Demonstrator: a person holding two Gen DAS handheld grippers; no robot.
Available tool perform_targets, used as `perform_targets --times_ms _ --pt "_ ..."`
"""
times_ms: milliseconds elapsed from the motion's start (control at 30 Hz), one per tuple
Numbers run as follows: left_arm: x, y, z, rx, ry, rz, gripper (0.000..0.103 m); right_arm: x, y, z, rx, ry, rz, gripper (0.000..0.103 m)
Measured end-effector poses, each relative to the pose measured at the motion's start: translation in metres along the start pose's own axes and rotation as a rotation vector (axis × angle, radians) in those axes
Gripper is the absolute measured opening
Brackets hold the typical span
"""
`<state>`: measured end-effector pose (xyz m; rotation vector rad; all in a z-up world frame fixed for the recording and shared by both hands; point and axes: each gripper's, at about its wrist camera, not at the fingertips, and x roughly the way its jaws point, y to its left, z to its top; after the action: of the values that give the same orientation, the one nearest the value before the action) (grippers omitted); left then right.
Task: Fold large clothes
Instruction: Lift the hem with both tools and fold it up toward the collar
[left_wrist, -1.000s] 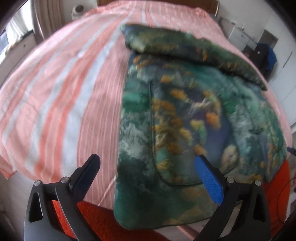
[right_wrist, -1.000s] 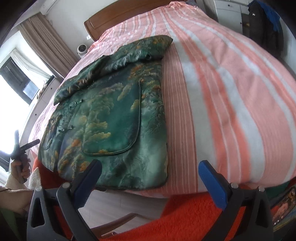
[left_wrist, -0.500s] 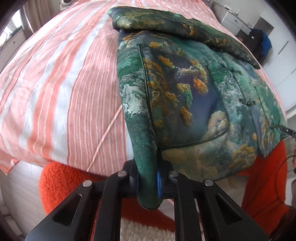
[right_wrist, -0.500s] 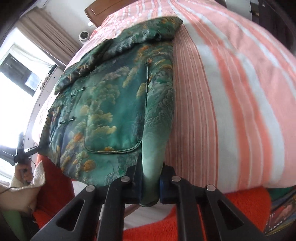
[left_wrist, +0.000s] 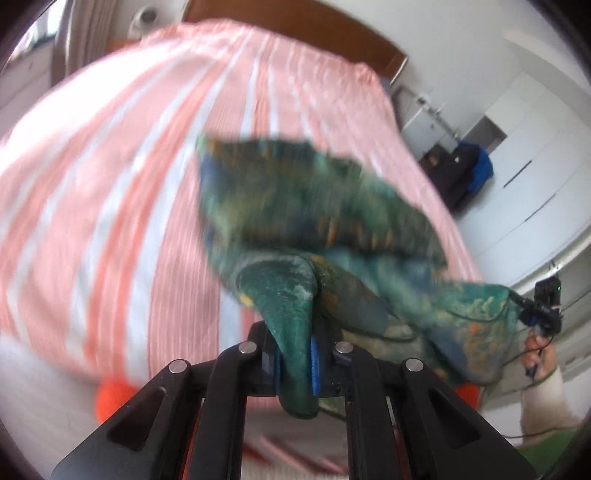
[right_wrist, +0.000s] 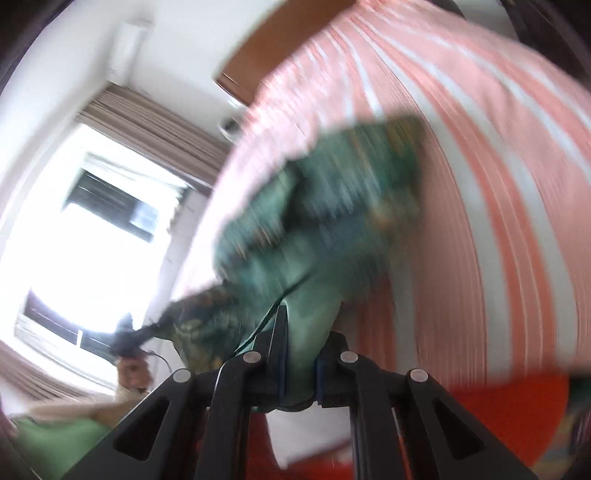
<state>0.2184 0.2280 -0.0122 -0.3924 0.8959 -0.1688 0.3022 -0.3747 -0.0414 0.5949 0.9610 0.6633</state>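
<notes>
A green patterned jacket (left_wrist: 317, 206) with orange and blue print is lifted at its near hem above the striped bed (left_wrist: 110, 177). My left gripper (left_wrist: 295, 362) is shut on one bottom corner of the jacket. My right gripper (right_wrist: 299, 376) is shut on the other bottom corner; the jacket (right_wrist: 332, 206) is motion-blurred there. The hem hangs stretched between both grippers, and the far part still rests on the bed (right_wrist: 498, 177). The other gripper shows far off in each view.
An orange fluffy rug (right_wrist: 517, 417) lies at the bed's foot. A wooden headboard (left_wrist: 295, 33) stands at the far end. White cabinets (left_wrist: 524, 155) and dark clothes (left_wrist: 461, 170) are to the right, a bright window (right_wrist: 92, 240) to the left.
Both grippers closed on the jacket's bottom corners and have now lifted the hem up off the bed and moved it toward the headboard; the views are blurred by motion.
</notes>
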Motion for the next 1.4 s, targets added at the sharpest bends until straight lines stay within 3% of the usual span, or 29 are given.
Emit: perform_targets --times_ms 100,133,200,233,267,300,333,367,433,533,633,700,733,767,800,833,900,1033,1167,1267,1333,1400 --pt "0.033 -0.013 0.096 0.088 -0.095 0.078 0.013 0.020 0.012 0.084 -0.073 -0.086 -0.005 0.010" --pt "0.049 -0.010 0.122 0.092 -0.099 0.102 0.020 0.034 0.012 0.115 -0.092 -0.112 -0.023 0.010" --pt "0.098 -0.002 0.171 0.061 -0.031 0.149 0.026 0.072 -0.001 0.176 -0.087 -0.137 -0.068 0.014" --pt "0.121 0.007 0.186 0.019 0.009 0.169 0.029 0.094 -0.014 0.203 -0.051 -0.125 -0.096 0.022" --pt "0.136 0.017 0.196 -0.016 0.044 0.178 0.038 0.110 -0.024 0.220 -0.008 -0.111 -0.109 0.028" --pt "0.146 0.023 0.199 -0.034 0.067 0.206 0.045 0.124 -0.035 0.232 0.043 -0.097 -0.122 0.047" --pt "0.148 0.027 0.199 -0.022 0.061 0.255 0.068 0.132 -0.046 0.239 0.100 -0.099 -0.148 0.071" --pt "0.148 0.025 0.192 0.001 0.047 0.278 0.087 0.134 -0.055 0.243 0.146 -0.123 -0.155 0.080" --pt "0.143 0.031 0.183 0.027 0.020 0.287 0.096 0.126 -0.062 0.241 0.159 -0.161 -0.105 0.084" --pt "0.150 0.047 0.174 -0.003 0.047 0.252 0.096 0.126 -0.061 0.237 0.083 -0.122 -0.173 0.085" --pt "0.190 0.056 0.165 -0.001 0.097 0.292 0.095 0.154 -0.061 0.228 -0.013 -0.018 -0.291 0.084" --pt "0.215 0.056 0.161 0.016 0.126 0.319 0.082 0.178 -0.066 0.221 -0.046 0.030 -0.340 0.084" --pt "0.227 0.053 0.158 0.026 0.147 0.334 0.058 0.194 -0.067 0.218 -0.061 0.059 -0.365 0.084" --pt "0.237 0.051 0.155 0.031 0.163 0.347 0.019 0.207 -0.072 0.214 -0.075 0.078 -0.391 0.082" --pt "0.243 0.047 0.152 0.032 0.166 0.372 0.010 0.219 -0.072 0.211 -0.096 0.094 -0.420 0.071" --pt "0.242 0.041 0.150 0.038 0.150 0.401 0.009 0.228 -0.070 0.209 -0.126 0.101 -0.446 0.049" --pt "0.222 0.023 0.151 0.085 0.070 0.441 0.007 0.234 -0.053 0.203 -0.229 0.057 -0.568 0.016" --pt "0.165 -0.011 0.171 0.149 -0.102 0.403 0.007 0.201 0.005 0.207 -0.402 -0.097 -0.612 0.014" --pt "0.169 -0.024 0.197 0.199 -0.244 0.471 0.008 0.182 0.034 0.229 -0.469 -0.257 -0.633 0.014" --pt "0.226 0.006 0.204 0.153 -0.186 0.519 0.008 0.205 0.008 0.247 -0.404 -0.276 -0.663 0.014" --pt "0.274 0.039 0.188 0.093 -0.082 0.520 0.009 0.235 -0.025 0.250 -0.362 -0.212 -0.691 0.014" --pt "0.301 0.058 0.164 0.080 -0.056 0.517 0.011 0.273 -0.068 0.238 -0.313 -0.101 -0.717 0.015"
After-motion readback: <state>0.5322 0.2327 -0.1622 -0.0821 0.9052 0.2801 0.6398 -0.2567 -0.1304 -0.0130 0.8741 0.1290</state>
